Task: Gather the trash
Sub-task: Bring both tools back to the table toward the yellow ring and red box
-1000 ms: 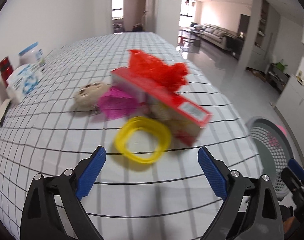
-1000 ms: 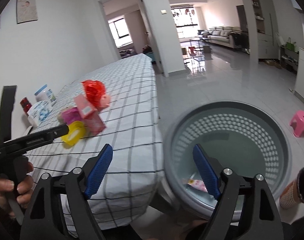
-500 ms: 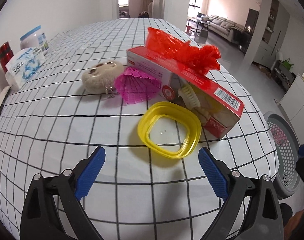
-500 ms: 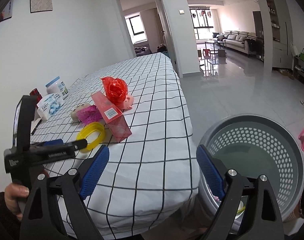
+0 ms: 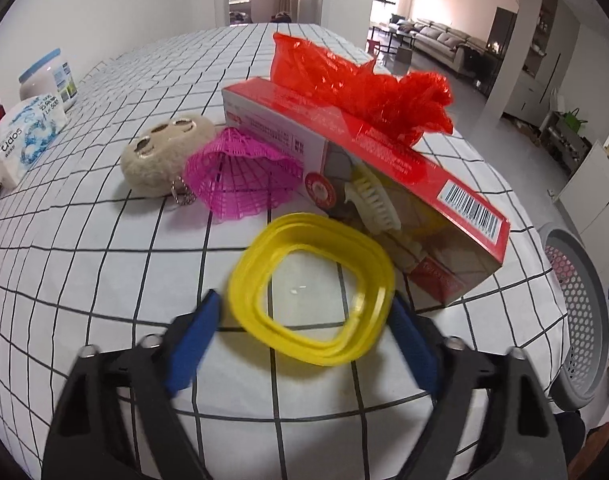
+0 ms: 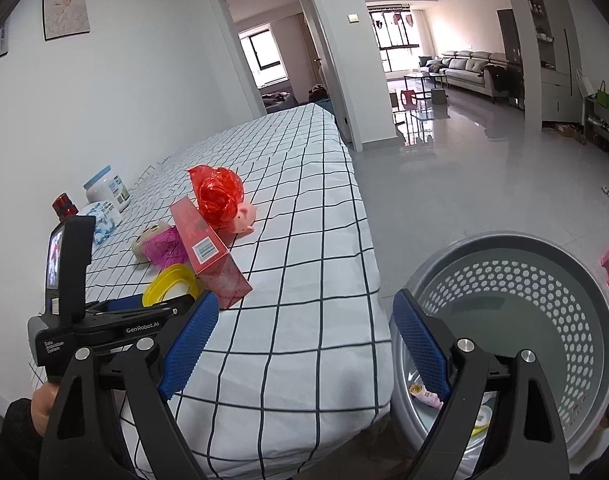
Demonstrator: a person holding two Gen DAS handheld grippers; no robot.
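The left tool (image 5: pixel 306 312), marked "GenRobot.AI", has just been closing around the yellow ring (image 5: pixel 310 288); right tool (image 6: pixel 304 336) gapes.

One yellow ring (image 5: pixel 310 292), one red box (image 5: pixel 368 168), one pink net (image 5: pixel 240 172), two plush toys (image 5: pixel 164 156).

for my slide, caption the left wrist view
Left gripper closing around a yellow ring on the checked tablecloth, beside a red box.

White walls (image 6: pixel 144 100) stand to my left, one with a framed picture (image 6: pixel 66 10) on it. Ahead, a doorway (image 6: pixel 280 60) shows a window, and glossy grey floor tiles (image 6: pixel 464 168) run to a bright living room with a grey sofa (image 6: pixel 468 68).
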